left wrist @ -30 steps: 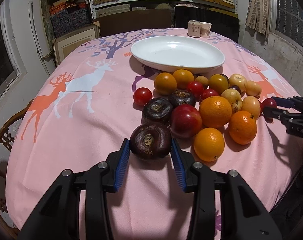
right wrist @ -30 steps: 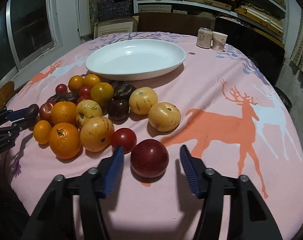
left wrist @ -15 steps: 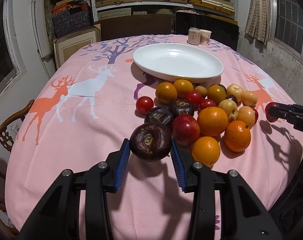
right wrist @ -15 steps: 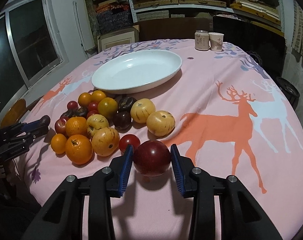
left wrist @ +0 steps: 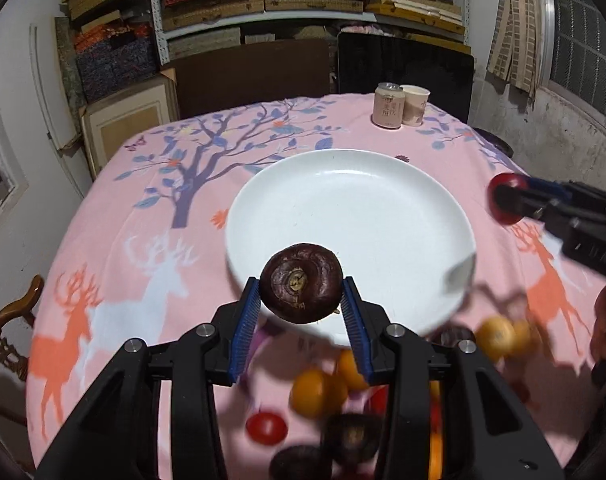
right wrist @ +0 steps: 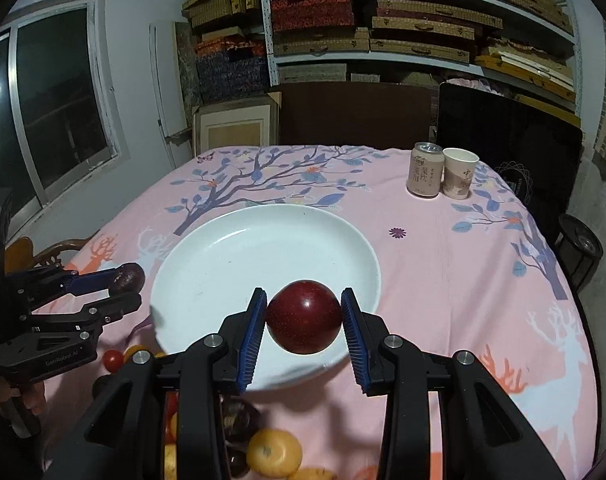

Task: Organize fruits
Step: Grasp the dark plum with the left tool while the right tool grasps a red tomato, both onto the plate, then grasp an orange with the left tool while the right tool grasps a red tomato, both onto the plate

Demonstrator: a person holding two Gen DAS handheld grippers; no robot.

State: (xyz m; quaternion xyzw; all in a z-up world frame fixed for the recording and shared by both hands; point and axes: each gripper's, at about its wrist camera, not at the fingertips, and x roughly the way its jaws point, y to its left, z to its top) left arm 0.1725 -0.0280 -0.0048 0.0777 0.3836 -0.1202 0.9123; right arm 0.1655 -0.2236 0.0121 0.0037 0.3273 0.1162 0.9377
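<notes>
My left gripper [left wrist: 301, 300] is shut on a dark brown-purple round fruit [left wrist: 301, 282] and holds it in the air over the near rim of the white plate [left wrist: 343, 204]. My right gripper [right wrist: 303, 322] is shut on a dark red plum [right wrist: 304, 316], held above the plate's [right wrist: 255, 256] near right edge. The plate is empty. The right gripper with the plum [left wrist: 505, 200] shows at the right in the left wrist view. The left gripper with its fruit [right wrist: 127, 278] shows at the left in the right wrist view.
The fruit pile [left wrist: 323, 392] of oranges, tomatoes and dark fruits lies on the pink deer tablecloth below both grippers, also low in the right wrist view [right wrist: 271, 452]. A can [right wrist: 425, 174] and paper cup [right wrist: 459, 172] stand at the table's far edge. A wooden chair [left wrist: 11, 320] is left.
Both grippers have lifted their fruits off the table and carried them forward, from the pile to over the near edge of the white plate.
</notes>
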